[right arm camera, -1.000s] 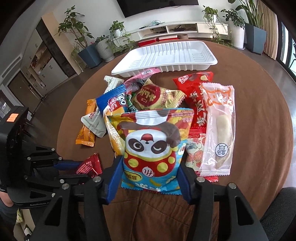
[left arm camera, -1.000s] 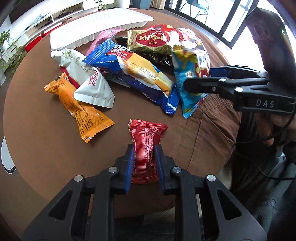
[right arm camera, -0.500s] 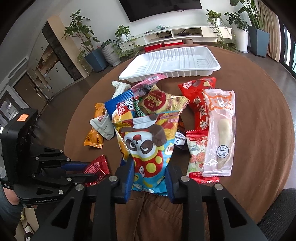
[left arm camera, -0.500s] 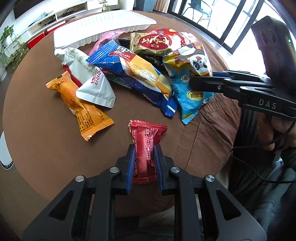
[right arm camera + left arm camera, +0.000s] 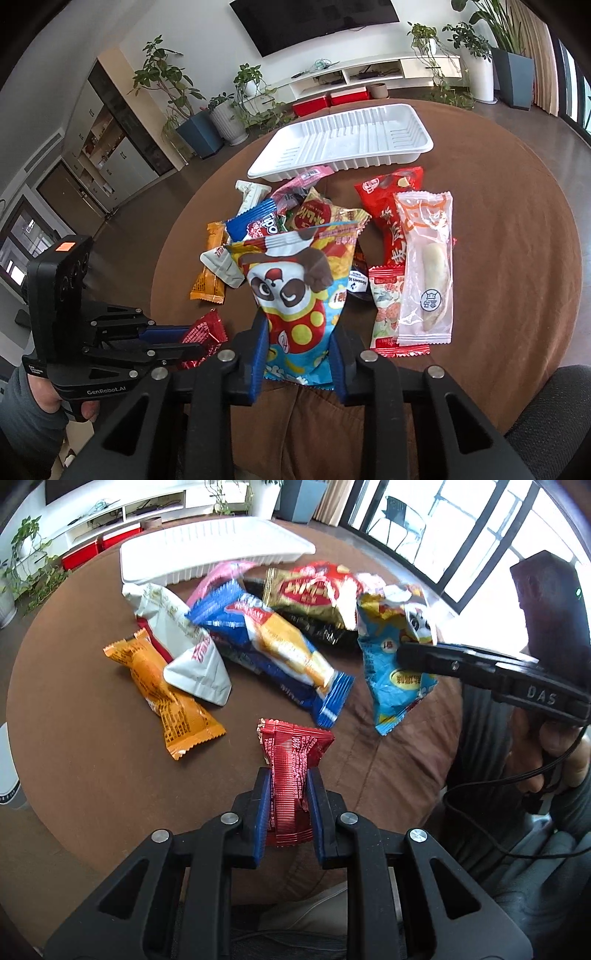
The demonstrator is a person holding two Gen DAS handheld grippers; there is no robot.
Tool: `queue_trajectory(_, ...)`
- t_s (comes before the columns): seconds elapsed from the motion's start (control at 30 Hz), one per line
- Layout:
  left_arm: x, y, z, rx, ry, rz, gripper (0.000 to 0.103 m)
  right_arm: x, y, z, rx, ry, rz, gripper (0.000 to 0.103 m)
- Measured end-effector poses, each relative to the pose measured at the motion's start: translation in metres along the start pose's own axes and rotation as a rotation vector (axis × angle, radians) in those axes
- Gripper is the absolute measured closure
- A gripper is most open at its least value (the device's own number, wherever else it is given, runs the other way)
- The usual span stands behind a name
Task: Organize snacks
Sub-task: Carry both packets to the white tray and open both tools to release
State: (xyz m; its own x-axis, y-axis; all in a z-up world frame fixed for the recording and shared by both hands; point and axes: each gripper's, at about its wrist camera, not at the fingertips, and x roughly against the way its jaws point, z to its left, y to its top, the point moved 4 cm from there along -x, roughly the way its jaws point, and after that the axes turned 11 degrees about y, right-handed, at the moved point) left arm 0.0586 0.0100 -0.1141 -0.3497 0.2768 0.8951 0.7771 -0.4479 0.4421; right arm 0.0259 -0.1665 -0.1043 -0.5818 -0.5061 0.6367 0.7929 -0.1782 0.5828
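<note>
My left gripper [image 5: 289, 779] is shut on a small red foil packet [image 5: 291, 768], held over the near edge of the round brown table [image 5: 74, 738]; the packet also shows in the right wrist view [image 5: 203, 332]. My right gripper [image 5: 298, 332] is shut on a panda snack bag [image 5: 295, 284] and holds it lifted above the pile; it shows in the left wrist view [image 5: 399, 657] too. The white ribbed tray [image 5: 343, 144] lies empty at the far side of the table.
Loose snacks lie in a pile mid-table: an orange packet [image 5: 162, 694], a white pouch [image 5: 184, 642], a blue Tipo pack [image 5: 280, 650], a gold-red bag [image 5: 310, 590], a red bag [image 5: 388, 221] and a clear-wrapped snack [image 5: 428, 266]. A cloth fold hangs at the front edge.
My right gripper has closed tighter on the panda bag and lifted it off the pile. My left gripper still holds the red packet and has risen slightly.
</note>
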Motion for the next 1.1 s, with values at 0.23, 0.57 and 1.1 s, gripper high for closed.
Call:
queue_trajectory(0.23, 0.026, 0.024, 0.018, 0.091, -0.044, -0.083, 0.086, 0.017, 0.015, -0.011, -0.026, 0.001, -0.039, 0.072)
queue_trajectory(0.57, 0.058, 0.096, 0.078, 0.188, -0.02, -0.21, 0.086, 0.057, 0.074, -0.07, -0.081, -0.079, -0.148, 0.072)
queue_trajectory(1.1, -0.01, 0.265, 0.131, 0.204, 0.051, -0.151, 0.086, -0.028, 0.227, -0.105, 0.039, -0.096, -0.011, 0.072)
